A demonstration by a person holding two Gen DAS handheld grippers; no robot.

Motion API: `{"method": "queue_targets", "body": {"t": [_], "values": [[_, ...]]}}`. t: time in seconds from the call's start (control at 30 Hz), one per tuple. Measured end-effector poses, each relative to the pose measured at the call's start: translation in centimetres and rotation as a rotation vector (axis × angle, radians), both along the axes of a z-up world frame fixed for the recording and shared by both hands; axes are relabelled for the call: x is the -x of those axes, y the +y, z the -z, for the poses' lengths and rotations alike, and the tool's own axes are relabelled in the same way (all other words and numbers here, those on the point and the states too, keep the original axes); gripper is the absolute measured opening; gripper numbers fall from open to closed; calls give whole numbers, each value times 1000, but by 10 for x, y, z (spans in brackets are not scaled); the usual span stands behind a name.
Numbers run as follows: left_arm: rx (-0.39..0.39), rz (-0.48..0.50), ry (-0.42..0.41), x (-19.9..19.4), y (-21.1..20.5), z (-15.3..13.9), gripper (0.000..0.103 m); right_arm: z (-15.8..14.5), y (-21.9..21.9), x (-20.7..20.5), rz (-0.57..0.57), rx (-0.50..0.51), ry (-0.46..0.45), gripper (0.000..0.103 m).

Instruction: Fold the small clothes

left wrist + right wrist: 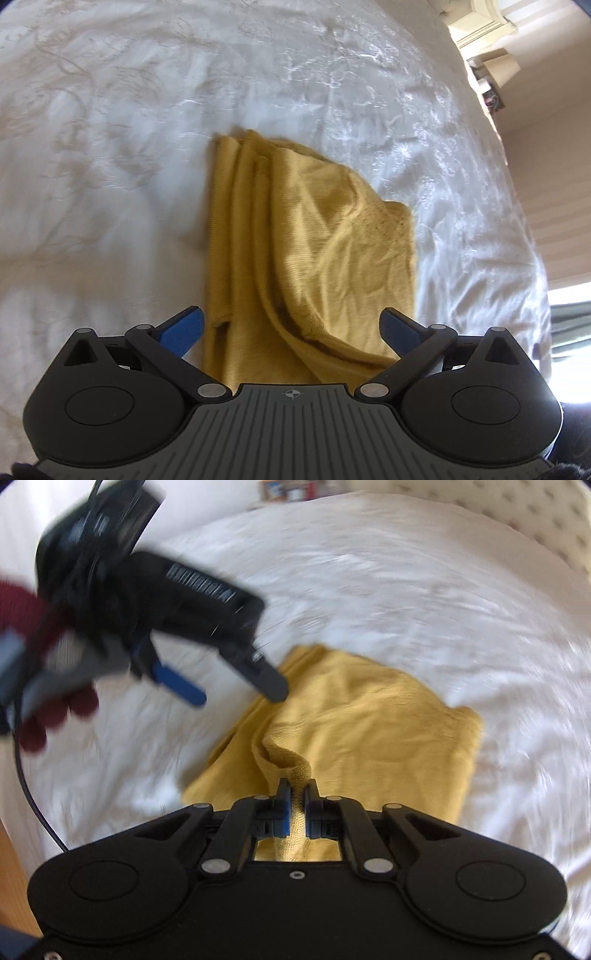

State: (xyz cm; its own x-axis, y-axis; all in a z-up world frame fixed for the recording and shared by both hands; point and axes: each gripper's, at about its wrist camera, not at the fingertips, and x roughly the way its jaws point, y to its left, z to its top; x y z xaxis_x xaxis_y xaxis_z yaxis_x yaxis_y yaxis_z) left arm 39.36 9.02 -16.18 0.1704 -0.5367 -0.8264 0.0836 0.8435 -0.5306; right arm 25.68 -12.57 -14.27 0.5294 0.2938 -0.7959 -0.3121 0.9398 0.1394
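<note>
Right gripper (297, 794) pinched on yellow garment (369, 731), left gripper (291, 325) wide open.
Garment lies partly folded on white bedspread (406, 602); right pads clamp a raised ridge at its near edge. Left jaws hold nothing, hovering over the cloth's near end.

A white embroidered bedspread (332, 74) lies beside a beige wall (546, 166).

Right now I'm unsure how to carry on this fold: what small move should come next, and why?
Probably lift the right gripper slightly and carry the pinched edge across the yellow garment. Its jaws are shut on a raised fold of the cloth, while the left gripper hangs open above the near end, holding nothing. The garment is already partly folded on the white bedspread.
</note>
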Motion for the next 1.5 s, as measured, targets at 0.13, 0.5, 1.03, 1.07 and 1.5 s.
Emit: {"method": "queue_targets", "body": {"t": [0.13,0.5,1.03,1.07,1.5], "values": [[55,8,36,-12,-21,13,103,-1,-16,-6,60,-44,20,12],[21,30,-75,-57,-51,28,101,4,-23,-5,49,-106,49,12],[-140,234,-192,-71,-60,-1,10,-11,-6,21,68,-170,28,10],[-133,251,-221,-69,-58,-12,10,-15,-4,22,65,-182,16,9],[-196,238,-146,-88,-30,21,10,26,66,-8,-160,92,45,37]]}}
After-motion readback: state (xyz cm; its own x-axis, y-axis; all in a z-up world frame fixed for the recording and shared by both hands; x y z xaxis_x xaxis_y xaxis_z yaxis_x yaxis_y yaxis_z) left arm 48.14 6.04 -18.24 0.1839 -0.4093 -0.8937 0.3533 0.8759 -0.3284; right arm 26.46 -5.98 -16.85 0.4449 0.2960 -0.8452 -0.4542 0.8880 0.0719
